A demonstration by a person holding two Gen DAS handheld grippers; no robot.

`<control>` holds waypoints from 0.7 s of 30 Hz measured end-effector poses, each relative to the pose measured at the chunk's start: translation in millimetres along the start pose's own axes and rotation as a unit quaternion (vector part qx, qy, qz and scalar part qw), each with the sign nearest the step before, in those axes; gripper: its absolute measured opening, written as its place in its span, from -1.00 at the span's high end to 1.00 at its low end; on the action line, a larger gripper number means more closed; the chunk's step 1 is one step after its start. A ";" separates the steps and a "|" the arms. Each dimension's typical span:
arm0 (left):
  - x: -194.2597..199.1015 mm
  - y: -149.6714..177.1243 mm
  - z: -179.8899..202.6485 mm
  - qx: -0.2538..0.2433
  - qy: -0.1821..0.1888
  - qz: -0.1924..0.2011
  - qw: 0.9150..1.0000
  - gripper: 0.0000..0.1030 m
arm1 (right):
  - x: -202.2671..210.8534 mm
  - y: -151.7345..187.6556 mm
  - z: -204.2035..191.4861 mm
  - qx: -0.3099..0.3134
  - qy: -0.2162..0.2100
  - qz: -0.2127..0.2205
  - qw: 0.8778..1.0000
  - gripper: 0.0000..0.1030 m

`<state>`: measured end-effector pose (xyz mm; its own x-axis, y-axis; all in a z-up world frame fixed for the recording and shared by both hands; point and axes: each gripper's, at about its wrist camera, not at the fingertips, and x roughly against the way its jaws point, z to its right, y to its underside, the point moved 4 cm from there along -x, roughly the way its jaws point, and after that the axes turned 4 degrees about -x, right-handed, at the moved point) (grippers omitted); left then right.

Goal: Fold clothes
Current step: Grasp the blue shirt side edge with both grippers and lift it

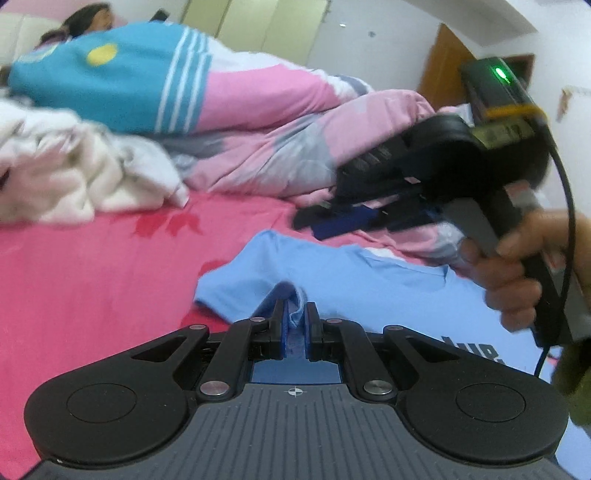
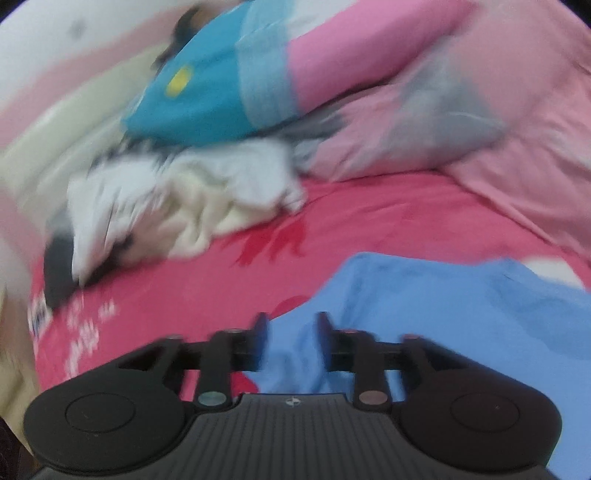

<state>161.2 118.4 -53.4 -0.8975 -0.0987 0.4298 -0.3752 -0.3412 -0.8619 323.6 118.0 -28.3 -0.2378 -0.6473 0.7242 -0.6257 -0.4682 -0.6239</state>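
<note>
Light blue T-shirt [image 1: 369, 280] was spread across the lower right of the left wrist view, lying on a bright pink bedsheet [image 1: 92, 280] with red leaf prints. The left gripper [image 1: 295, 325] had its jaws nearly together, pinching a raised fold of that shirt between the blue pads, so a little ridge of fabric stood up between them. The shirt looked soft and thin, a bit rumpled, with part of some dark lettering showing at lower right.

At the right edge of that view, a hand [image 1: 517, 273] gripped the handle of the right gripper [image 1: 325, 223], which hovered over the shirt's far edge. In the right wrist view, pretty blurry, the right gripper [image 2: 291, 328] had its fingers clearly apart with blue shirt fabric [image 2: 443, 314] between and below them; couldn't tell if they touched it.

Upper left of both views had a crumpled white fluffy pile of clothes [image 1: 74, 173], and behind it a pink, grey and teal duvet [image 1: 258, 110] bunched up, with a person [image 1: 88, 18] lying at the top left.
</note>
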 end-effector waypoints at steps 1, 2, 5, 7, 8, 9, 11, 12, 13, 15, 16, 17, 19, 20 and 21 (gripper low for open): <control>-1.6 2.4 -2.0 0.009 0.001 -0.002 1.000 0.88 | -10.6 -1.8 -12.2 0.028 0.002 -0.015 0.999 0.11; -3.1 4.7 -3.7 0.017 0.002 -0.005 1.000 0.88 | -21.5 -2.0 -23.9 0.056 0.007 -0.033 0.998 0.11; -7.7 9.8 -7.5 0.035 0.009 -0.010 0.999 0.88 | -53.0 0.5 -54.1 0.129 0.027 -0.085 0.988 0.11; -9.5 11.4 -8.1 0.040 0.014 -0.010 0.999 0.88 | -69.7 5.4 -65.5 0.167 0.042 -0.112 0.979 0.12; -10.4 11.9 -8.3 0.041 0.015 -0.010 0.999 0.88 | -77.1 8.3 -67.7 0.181 0.052 -0.122 0.975 0.12; -11.3 11.8 -9.1 0.044 0.016 -0.010 0.999 0.88 | -84.4 11.3 -69.9 0.194 0.062 -0.131 0.970 0.12; -13.2 11.8 -10.5 0.047 0.017 -0.012 0.999 0.88 | -86.9 9.9 -67.5 0.190 0.066 -0.124 0.972 0.18; -14.1 12.1 -11.2 0.049 0.016 -0.013 0.999 0.88 | -84.5 6.9 -64.2 0.178 0.063 -0.113 0.975 0.24; -14.5 12.2 -11.9 0.051 0.016 -0.013 0.999 0.88 | -82.0 4.0 -60.9 0.167 0.060 -0.103 0.979 0.33; -13.3 11.1 -13.2 0.052 0.013 -0.010 0.999 0.88 | -77.0 -1.9 -54.3 0.143 0.054 -0.081 0.985 0.79; -12.6 10.5 -13.8 0.053 0.012 -0.008 0.999 0.88 | -74.4 -4.9 -50.9 0.131 0.051 -0.070 0.988 0.85; -11.3 9.0 -13.9 0.051 0.010 -0.004 0.999 0.88 | -71.9 -7.9 -47.5 0.118 0.048 -0.059 0.990 0.85; -8.5 5.7 -13.9 0.048 0.005 0.002 0.999 0.88 | -66.7 -13.9 -40.8 0.094 0.042 -0.037 0.994 0.85; -7.5 3.5 -14.1 0.047 0.002 0.005 0.999 0.88 | -61.9 -18.5 -36.7 0.078 0.036 -0.022 0.996 0.85; -7.4 0.8 -14.3 0.044 -0.001 0.008 0.999 0.88 | -51.2 -24.8 -29.5 0.051 0.024 0.001 0.998 0.86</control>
<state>164.2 132.2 -61.2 -0.9025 -0.1058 0.4174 -0.3396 -0.4210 -0.8411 329.4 180.5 -41.2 -0.2756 -0.6192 0.7353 -0.5478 -0.5274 -0.6495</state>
